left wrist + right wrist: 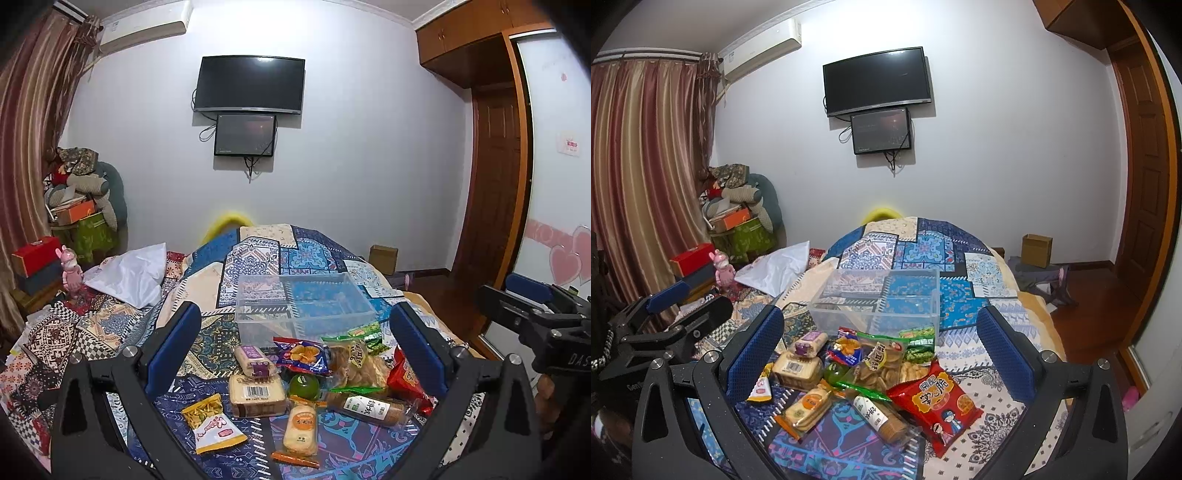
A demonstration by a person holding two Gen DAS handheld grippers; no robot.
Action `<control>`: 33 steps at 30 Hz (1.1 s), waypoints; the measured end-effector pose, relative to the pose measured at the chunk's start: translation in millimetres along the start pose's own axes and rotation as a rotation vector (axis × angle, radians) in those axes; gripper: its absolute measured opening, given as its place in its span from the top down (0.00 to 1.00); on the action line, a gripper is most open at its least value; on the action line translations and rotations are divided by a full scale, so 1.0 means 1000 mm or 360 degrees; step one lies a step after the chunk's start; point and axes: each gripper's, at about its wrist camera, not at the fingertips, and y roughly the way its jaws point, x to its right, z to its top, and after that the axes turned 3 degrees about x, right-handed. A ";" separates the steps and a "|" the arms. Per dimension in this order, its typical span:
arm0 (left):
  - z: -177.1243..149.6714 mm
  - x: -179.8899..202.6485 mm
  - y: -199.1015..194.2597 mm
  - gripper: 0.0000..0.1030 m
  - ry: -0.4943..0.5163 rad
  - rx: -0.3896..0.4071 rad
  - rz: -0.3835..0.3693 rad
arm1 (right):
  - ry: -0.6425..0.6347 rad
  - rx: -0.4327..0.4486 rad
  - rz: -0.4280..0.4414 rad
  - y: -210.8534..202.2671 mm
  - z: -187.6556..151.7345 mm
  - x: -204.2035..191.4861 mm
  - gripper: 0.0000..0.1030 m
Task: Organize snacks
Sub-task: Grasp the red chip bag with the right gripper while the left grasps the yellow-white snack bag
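A pile of snack packets lies on the patterned bed cover. It holds a red bag (936, 406), a biscuit sleeve (881, 419), a clear bag of crackers (882, 363), a barcode cake pack (257, 395), a yellow-white packet (212, 422) and a green jelly cup (304, 386). An empty clear plastic bin (301, 306) stands just behind the pile; it also shows in the right wrist view (877, 299). My left gripper (295, 347) is open above the pile. My right gripper (881, 350) is open above it too, holding nothing.
The bed cover (923, 243) slopes away to the far wall. A white plastic bag (129, 273) and a pink toy (72, 271) lie at the left. Boxes and clutter (81, 206) stack by the curtain. A cardboard box (1036, 249) sits on the floor at the right.
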 end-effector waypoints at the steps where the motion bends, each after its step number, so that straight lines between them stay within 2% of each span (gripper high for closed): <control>1: 0.000 -0.001 0.000 0.00 -0.0003 -0.0002 0.0000 | -0.0002 -0.0001 -0.0001 0.000 0.000 0.000 0.00; 6: -0.007 -0.008 0.009 0.00 -0.0010 -0.0052 0.0009 | 0.0017 -0.0059 0.0008 0.012 -0.005 0.008 0.00; 14: -0.039 -0.033 0.042 0.00 0.0017 -0.0289 0.0105 | 0.0002 -0.0275 -0.0059 0.042 -0.031 0.034 0.00; 18: -0.058 -0.051 0.060 0.06 -0.0010 -0.0424 0.0155 | 0.0008 -0.0395 -0.0094 0.055 -0.049 0.050 0.00; 29: -0.119 -0.103 0.110 0.10 -0.0217 -0.0796 0.0267 | 0.0074 -0.0749 -0.0021 0.098 -0.095 0.072 0.00; 33: -0.139 -0.111 0.121 0.10 -0.0272 -0.0898 0.0284 | 0.0101 -0.0809 -0.0012 0.109 -0.104 0.076 0.00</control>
